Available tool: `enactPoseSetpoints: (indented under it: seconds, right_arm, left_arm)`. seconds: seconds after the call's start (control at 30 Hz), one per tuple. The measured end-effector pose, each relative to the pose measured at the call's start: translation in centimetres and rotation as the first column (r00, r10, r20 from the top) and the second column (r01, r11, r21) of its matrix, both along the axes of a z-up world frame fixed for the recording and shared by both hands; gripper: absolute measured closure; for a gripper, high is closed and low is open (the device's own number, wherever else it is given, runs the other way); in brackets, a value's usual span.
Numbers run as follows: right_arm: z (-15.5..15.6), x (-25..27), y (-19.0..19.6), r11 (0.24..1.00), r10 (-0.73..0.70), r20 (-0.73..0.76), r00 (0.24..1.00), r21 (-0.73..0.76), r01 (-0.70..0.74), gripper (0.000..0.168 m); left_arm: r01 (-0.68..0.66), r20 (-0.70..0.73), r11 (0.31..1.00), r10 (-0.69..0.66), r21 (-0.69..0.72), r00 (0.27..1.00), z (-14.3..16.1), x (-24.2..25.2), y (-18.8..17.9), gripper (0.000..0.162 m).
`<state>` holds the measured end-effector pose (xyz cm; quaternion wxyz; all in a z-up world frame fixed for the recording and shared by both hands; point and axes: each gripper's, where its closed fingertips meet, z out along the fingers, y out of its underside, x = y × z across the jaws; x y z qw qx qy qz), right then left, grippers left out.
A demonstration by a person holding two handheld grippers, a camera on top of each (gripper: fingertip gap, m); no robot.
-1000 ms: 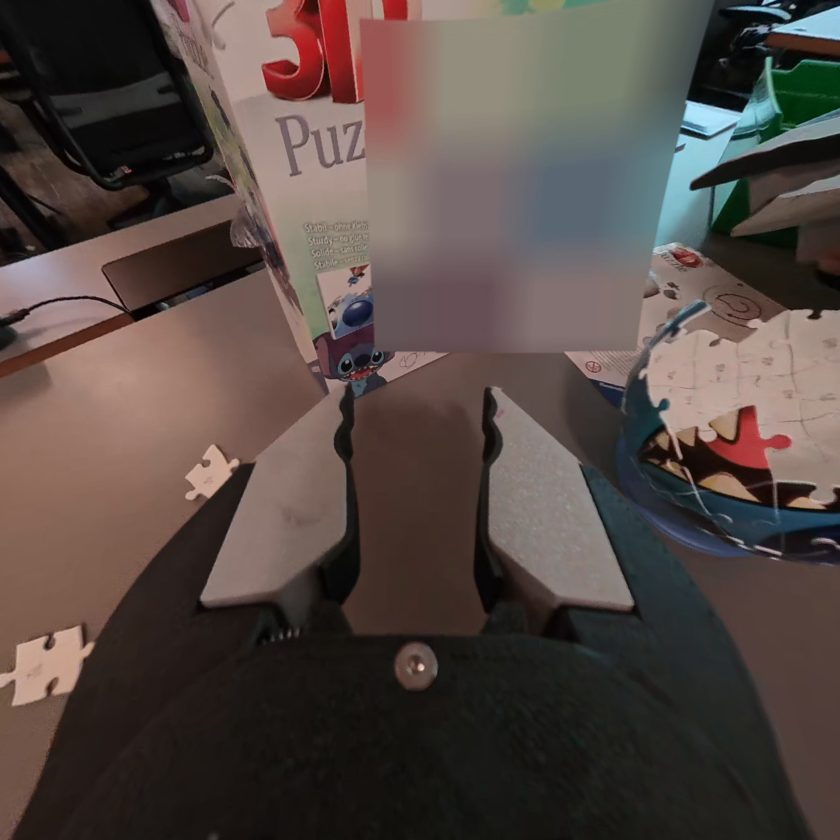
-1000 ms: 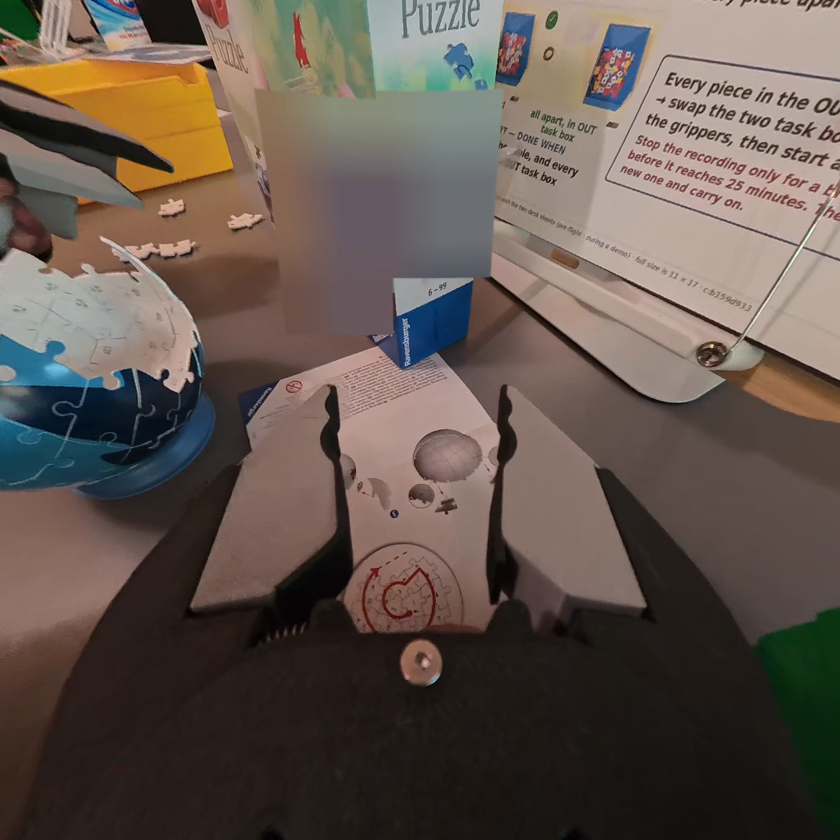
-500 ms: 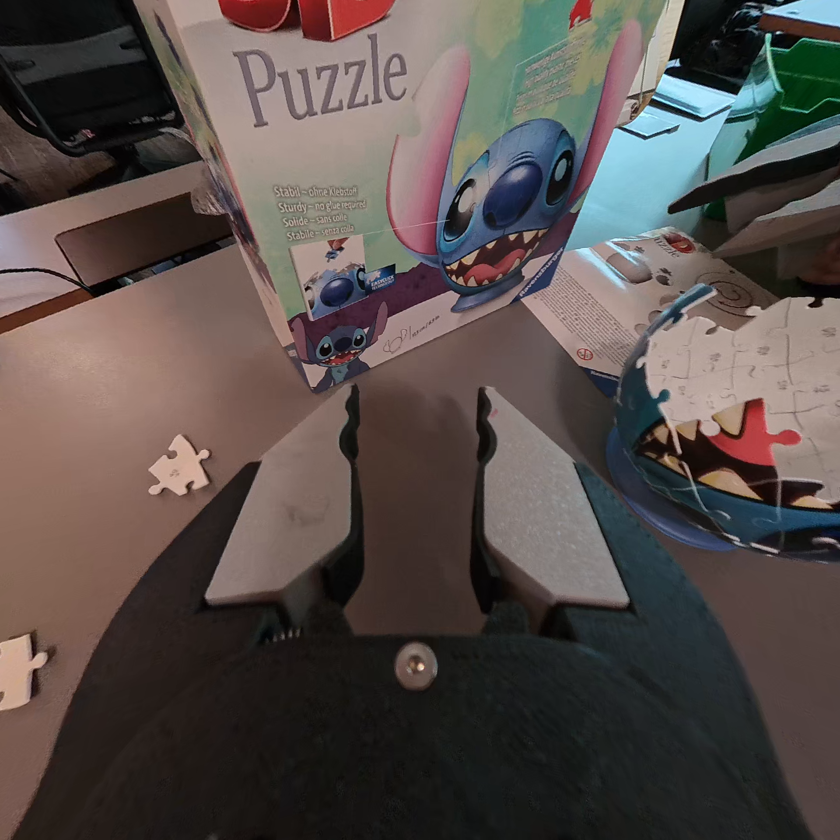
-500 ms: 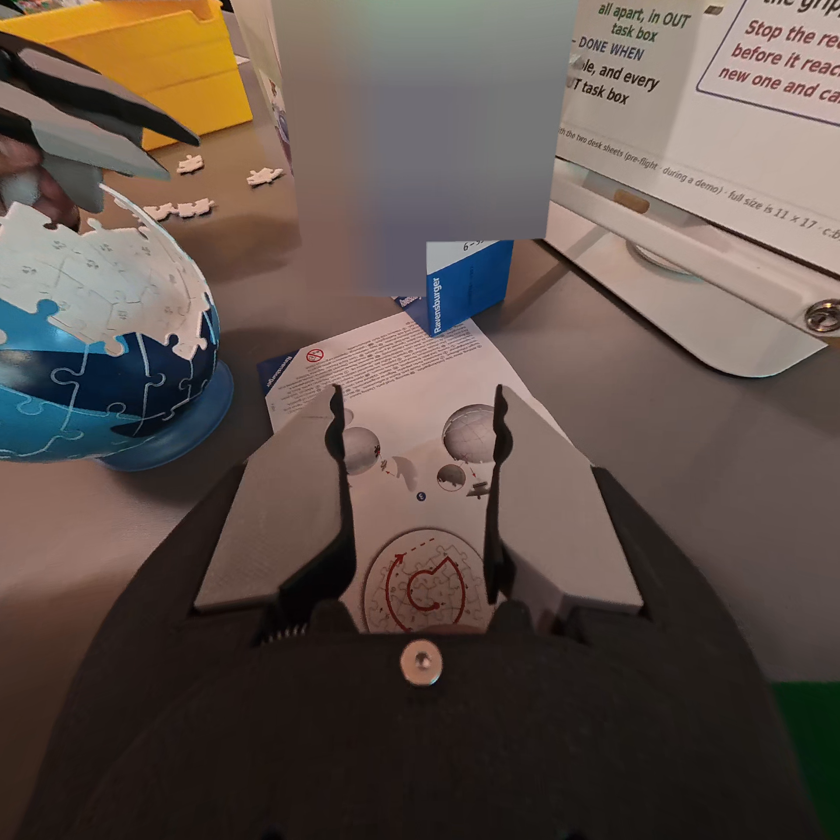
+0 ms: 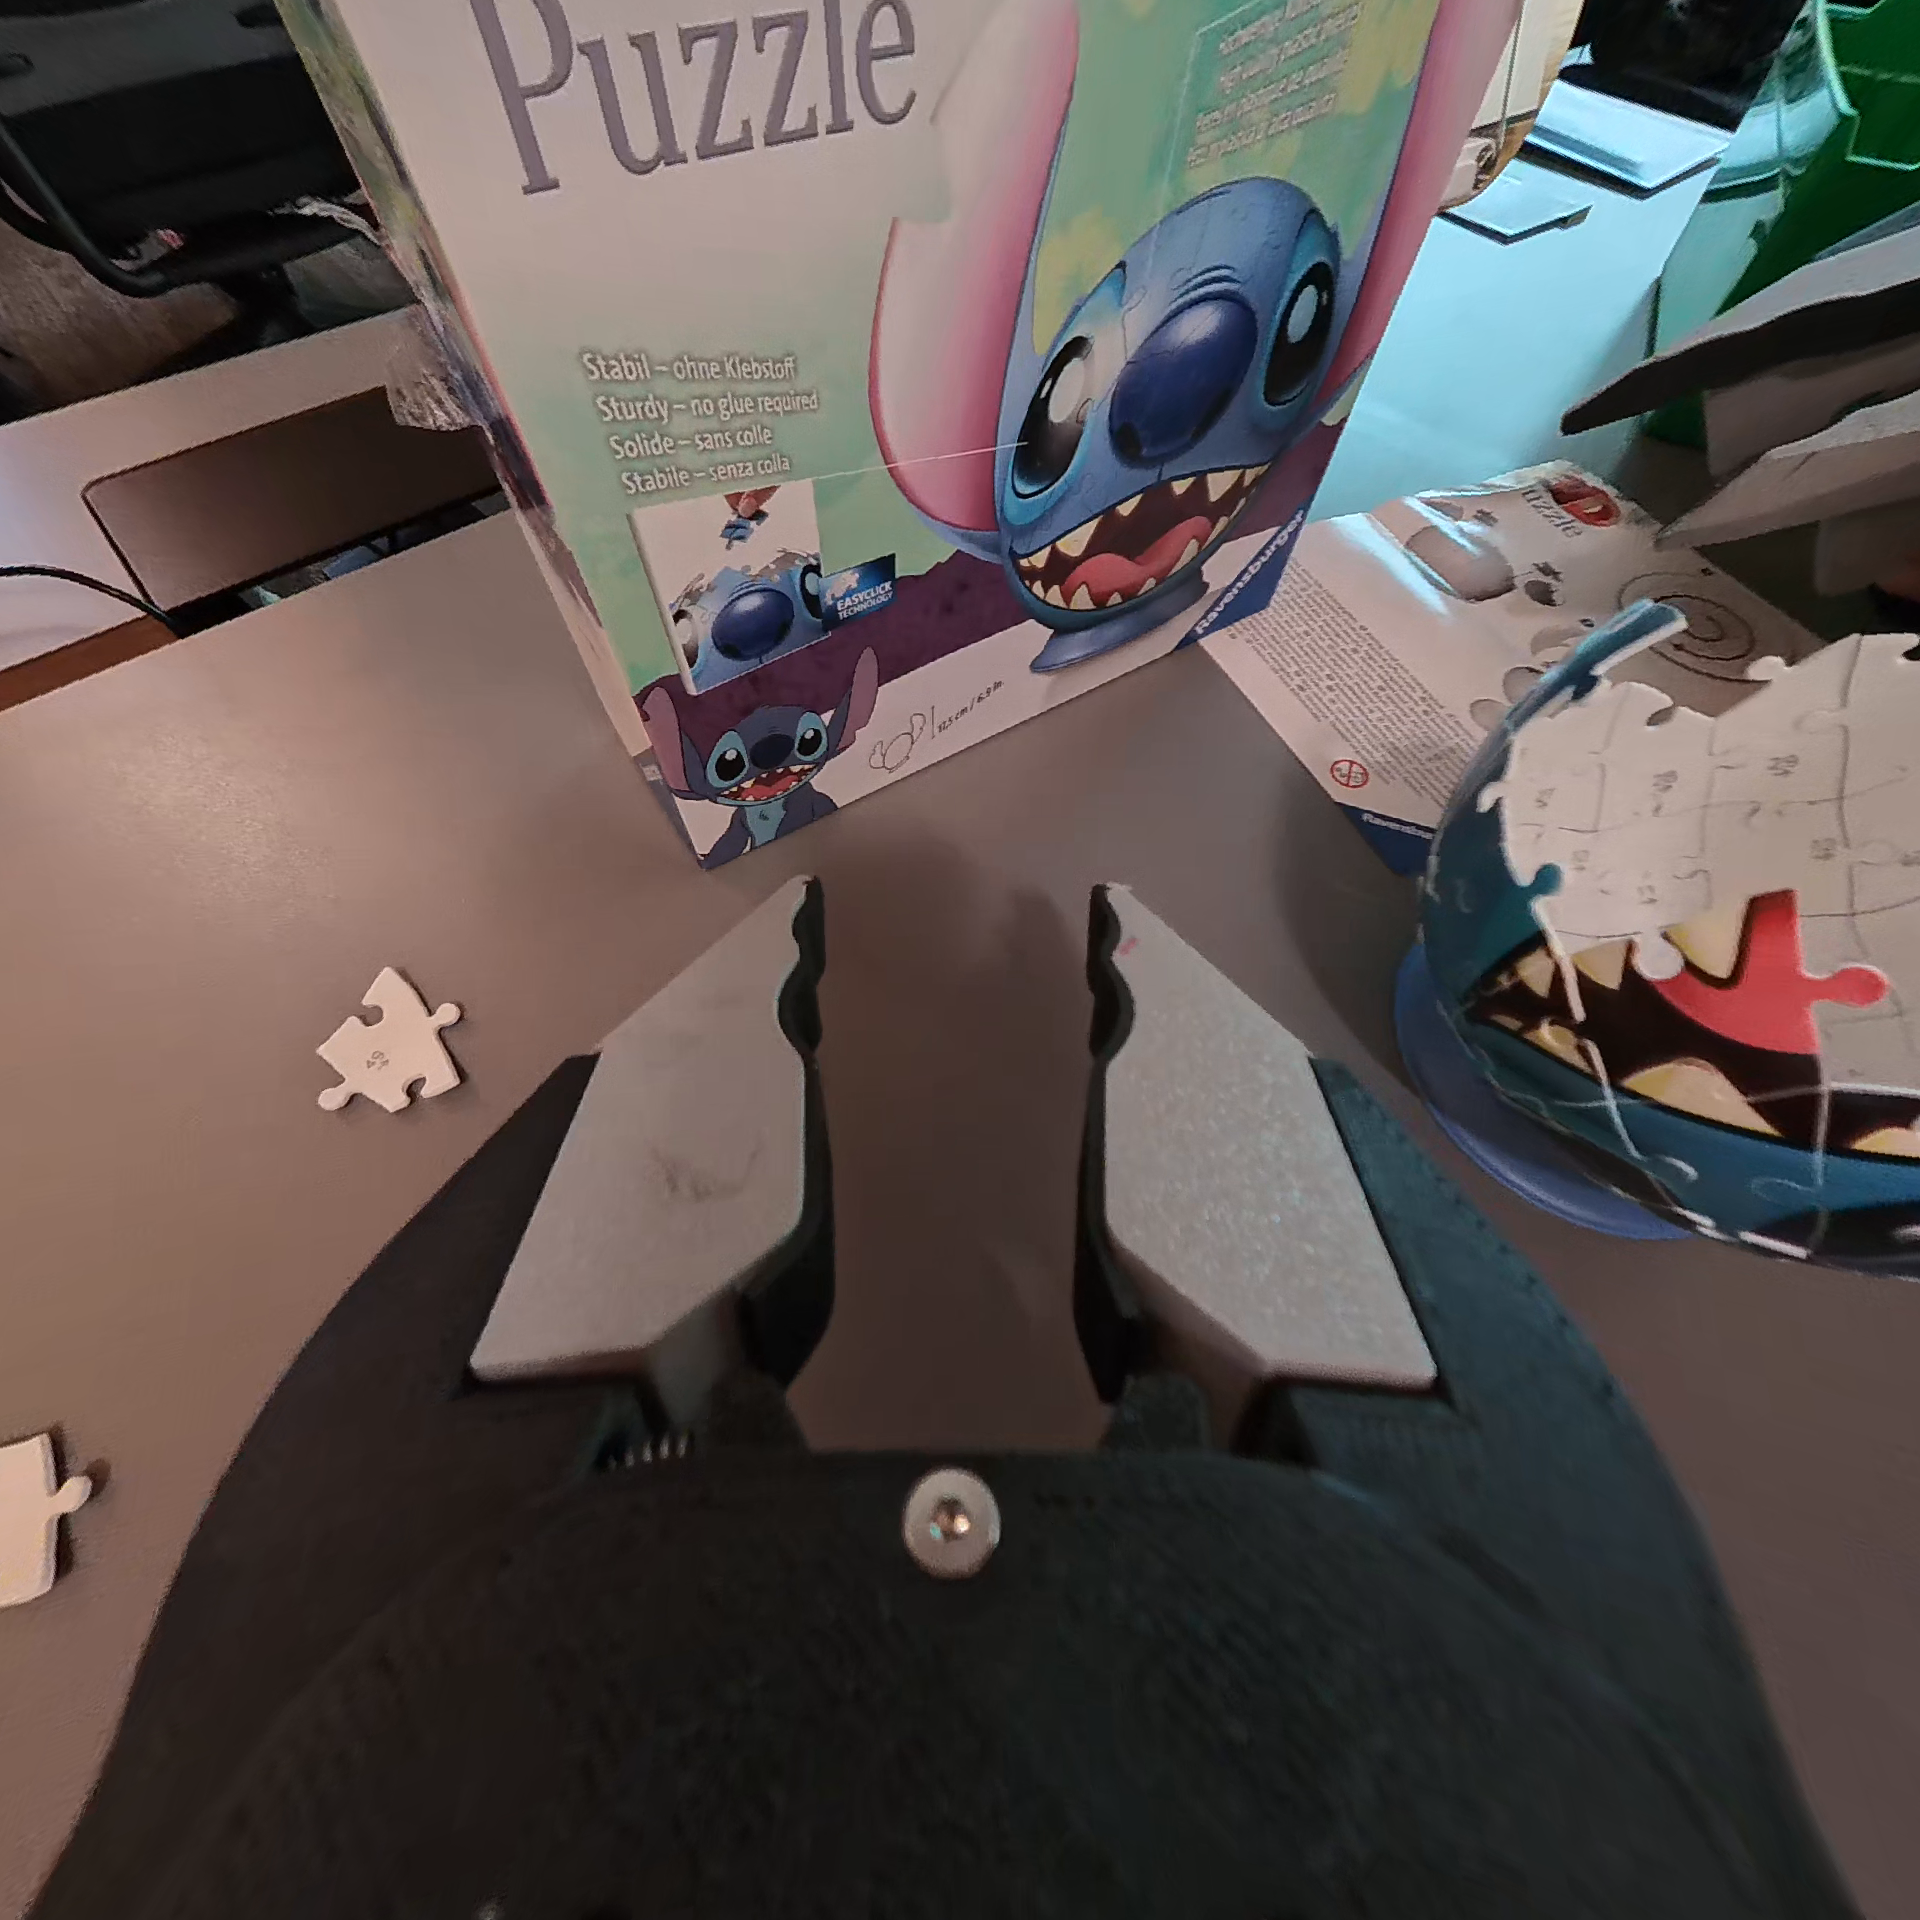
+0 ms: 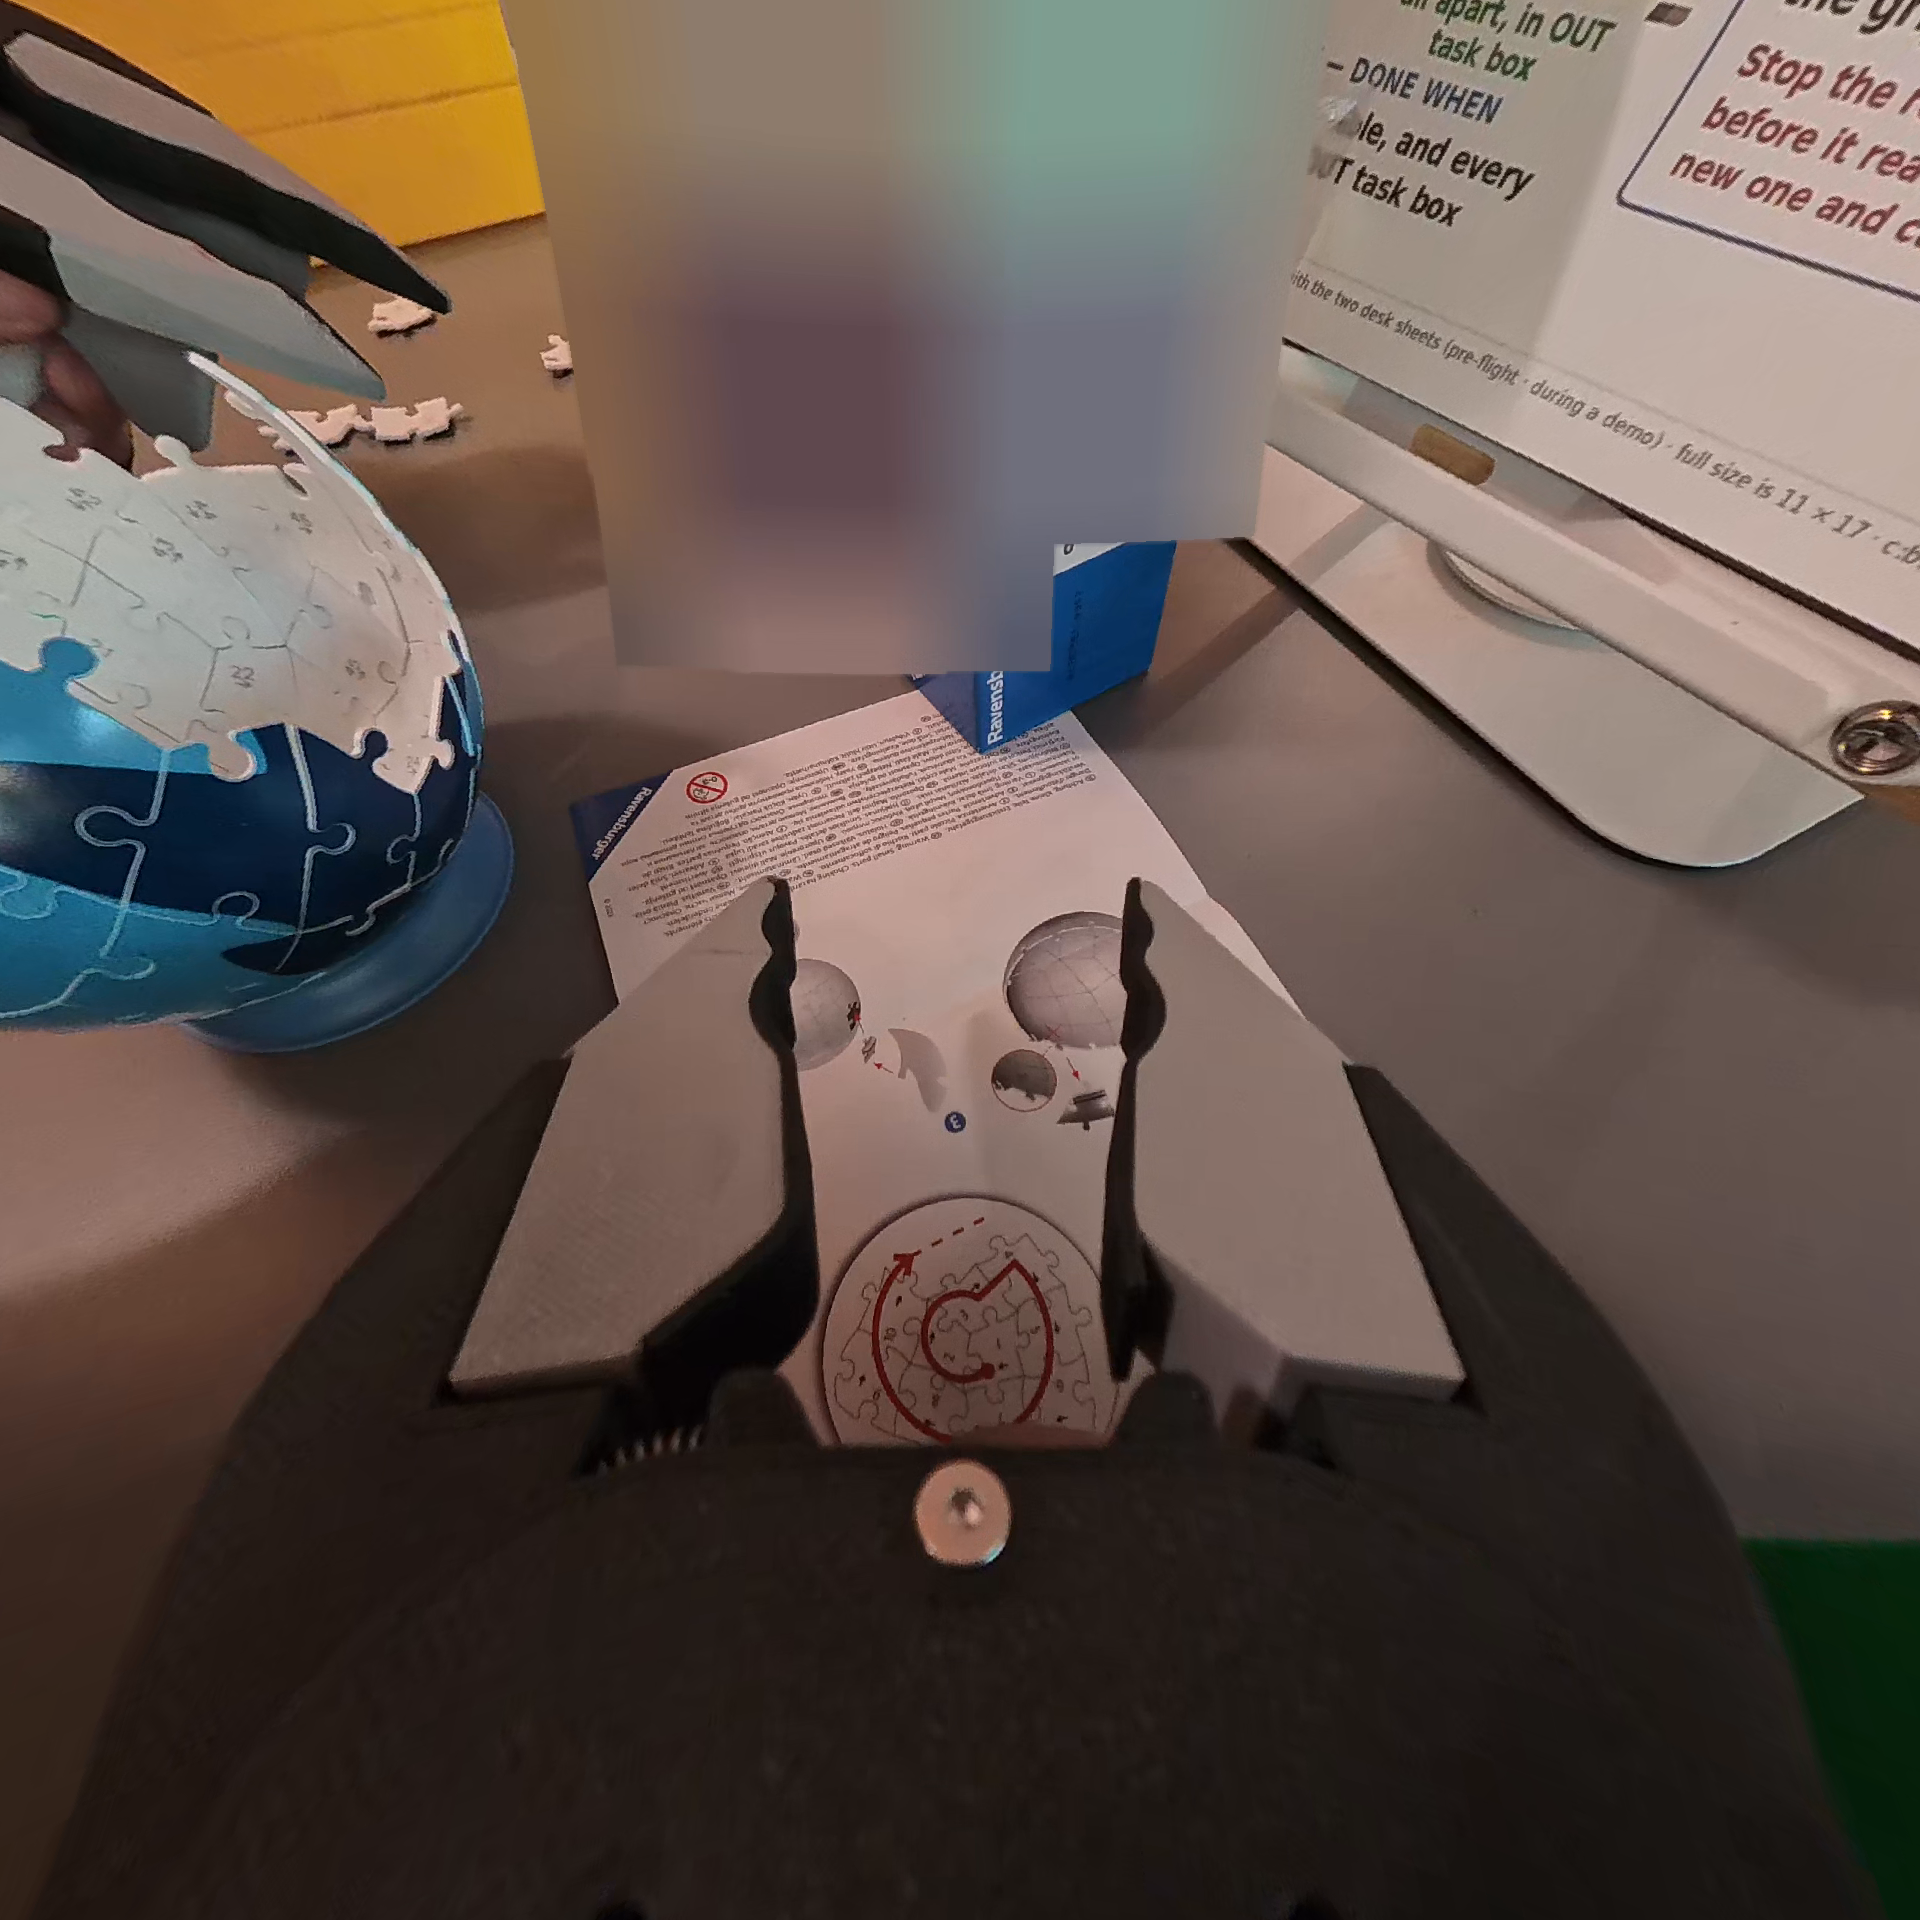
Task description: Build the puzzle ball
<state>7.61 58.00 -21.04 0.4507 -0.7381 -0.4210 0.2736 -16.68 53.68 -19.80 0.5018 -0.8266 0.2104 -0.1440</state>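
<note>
So at this point both of my grippers were just hanging over the desk with nothing in them. The left gripper [image 5: 954, 904] had its jaws spread apart, only bare grey table [image 5: 260, 831] showing in the gap. The right gripper [image 6: 954, 899] was the same deal, jaws apart and empty, parked right above the instruction sheet [image 6: 935, 831] so I could see the little ball diagrams and the red spiral drawing between the fingers.

The puzzle ball [image 5: 1714, 935] was only half built. It sat on its blue stand [image 6: 416, 966] on the table, off to the right of my left gripper and to the left of my right one, so basically between the two. From the left wrist view I could look into the open shell: white backs of the pieces inside, a toothy mouth with a red tongue printed lower down. From the right wrist view the lower outside was blue, with the white inner side of the far wall curving up above it.

The puzzle box [image 5: 883, 416] stood upright straight ahead of the left gripper, with the instruction sheet lying flat beside it, one corner tucked near the ball.

Loose pieces: one white piece [image 5: 387, 1042] lay face down on the table just left of the left gripper's fingers, another [image 5: 31, 1517] at the far left edge of that view. A few more pieces [image 6: 384, 421] were scattered behind the ball, near a yellow bin [image 6: 395, 114]. A white board with printed sheets [image 6: 1662, 364] leaned on the right side.
</note>
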Motion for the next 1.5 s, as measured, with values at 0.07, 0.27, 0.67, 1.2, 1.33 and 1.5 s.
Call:
enactPoseSetpoints:
  seconds: [0.07, 0.27, 0.67, 1.2, 1.33, 1.5]
  right_arm:
    - [0.1, 0.1, 0.1, 1.0, -0.005, -0.001, 1.0, 0.003, 0.005, 0.108]
    - [0.1, 0.1, 0.1, 1.0, -0.006, -0.008, 1.0, -0.004, 0.006, 0.109]
    - [0.4, 0.1, 0.0, 1.0, -0.002, -0.008, 1.0, 0.011, 0.002, 0.109]
    - [0.9, 0.0, -0.3, 0.999, 0.002, -0.005, 1.0, 0.049, -0.001, 0.111]
    - [0.8, -0.1, -0.4, 0.999, 0.005, 0.0, 1.0, 0.05, -0.005, 0.111]
    - [0.5, -0.1, -0.4, 0.999, 0.005, 0.004, 1.0, 0.045, -0.005, 0.111]
  left_arm:
    - [-0.013, 0.004, 1.0, 0.013, 0.002, 1.0, 0.1, -0.2, 0.1, 0.114]
    - [-0.155, 0.06, 0.988, 0.153, 0.022, 0.986, 1.2, -3.3, 0.7, 0.115]
    - [-0.371, 0.229, 0.917, 0.334, 0.144, 0.914, 5.8, -10.6, 0.2, 0.113]
    - [-0.545, 0.215, 0.829, 0.513, 0.126, 0.831, 5.9, -18.5, -1.2, 0.113]
    - [-0.555, 0.317, 0.82, 0.493, 0.141, 0.81, 7.1, -19.1, -1.8, 0.114]
    - [-0.526, 0.345, 0.839, 0.458, 0.136, 0.819, 7.2, -18.3, -1.5, 0.114]
